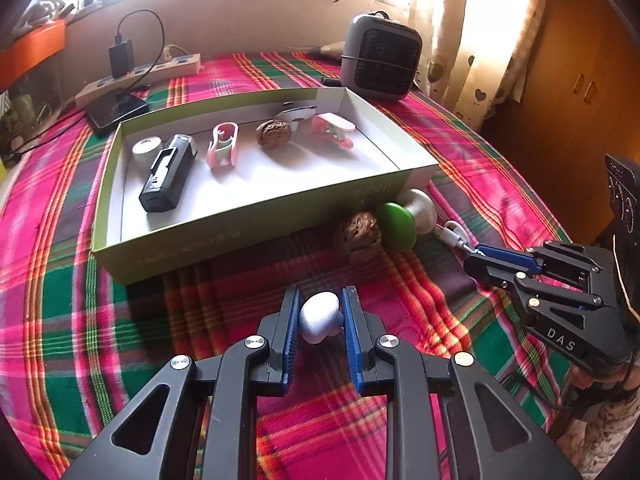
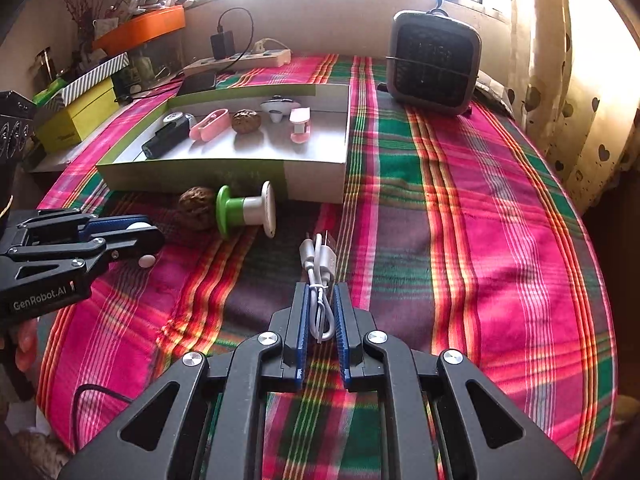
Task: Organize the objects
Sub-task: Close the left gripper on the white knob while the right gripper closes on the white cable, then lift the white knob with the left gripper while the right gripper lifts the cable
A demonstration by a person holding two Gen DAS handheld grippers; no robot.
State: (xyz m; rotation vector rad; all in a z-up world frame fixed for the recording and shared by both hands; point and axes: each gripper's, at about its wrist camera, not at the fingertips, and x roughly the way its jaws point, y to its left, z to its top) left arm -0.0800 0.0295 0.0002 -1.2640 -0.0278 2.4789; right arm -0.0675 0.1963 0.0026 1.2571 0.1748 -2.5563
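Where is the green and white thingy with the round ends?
The green-and-white spool-shaped plastic gadget lies on its side on the plaid cloth, against the cardboard box's front wall, right of the loose brown wrinkly walnut.

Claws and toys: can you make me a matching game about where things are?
Things:
1. white earbud
2. white cable
3. black device
4. green-and-white knob

Places:
A. inside the box
B. on the cloth, just outside the box
C. between the left claw's fingers
D. between the right claw's fingers

Pairs: 1-C, 2-D, 3-A, 4-B
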